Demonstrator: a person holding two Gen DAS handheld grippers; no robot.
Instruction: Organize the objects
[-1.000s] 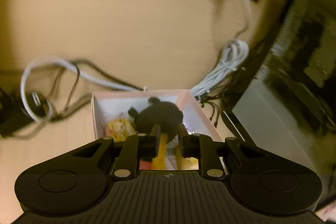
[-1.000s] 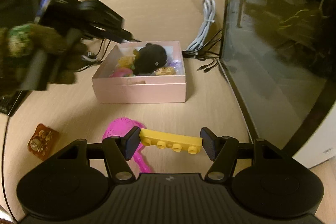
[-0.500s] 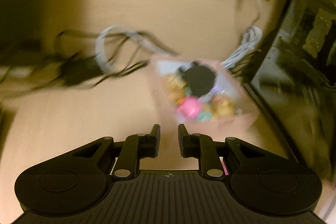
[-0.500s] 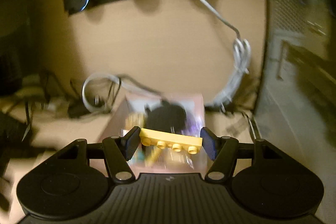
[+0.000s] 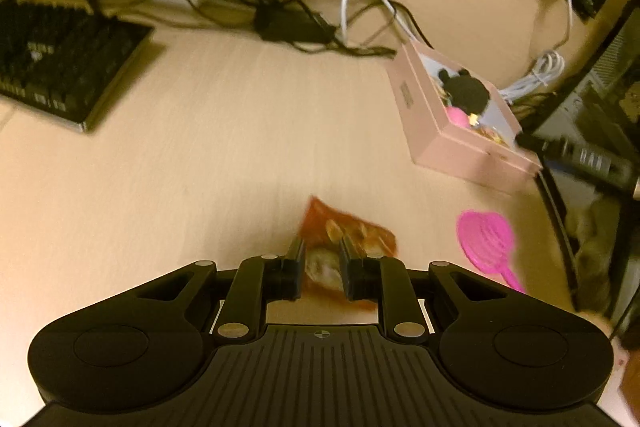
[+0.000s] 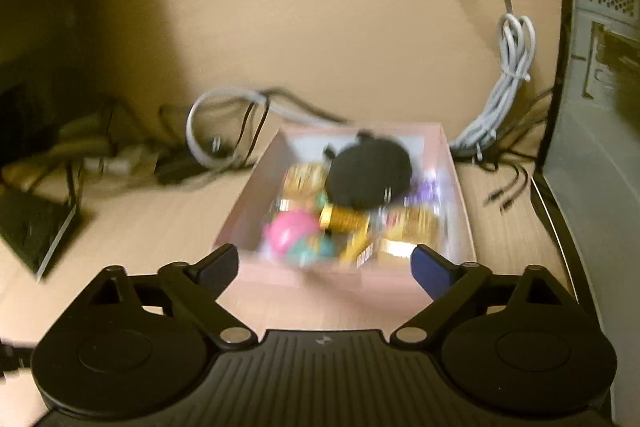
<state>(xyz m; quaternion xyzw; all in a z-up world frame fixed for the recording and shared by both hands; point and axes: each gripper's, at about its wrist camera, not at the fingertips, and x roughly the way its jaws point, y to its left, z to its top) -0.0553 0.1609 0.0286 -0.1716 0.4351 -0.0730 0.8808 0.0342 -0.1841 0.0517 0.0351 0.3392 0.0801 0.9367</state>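
The pink box [image 6: 352,279] on the desk [image 5: 200,155] already holds a black plush [image 6: 368,175], a pink toy [image 6: 290,229] and several gold-wrapped bits, so most of the sorting looks done. The right hand-held gripper [image 6: 325,263] hovers just short of the box's near wall, its jaws opening with nothing between them. Left outside the box are an orange packet [image 5: 348,231] and a pink brush [image 5: 486,237]. The left hand-held gripper [image 5: 322,271] is clenched and empty, just above the packet, well apart from the box. The packet's long axis runs away from the gripper. The brush's round head points toward the box, handle away.
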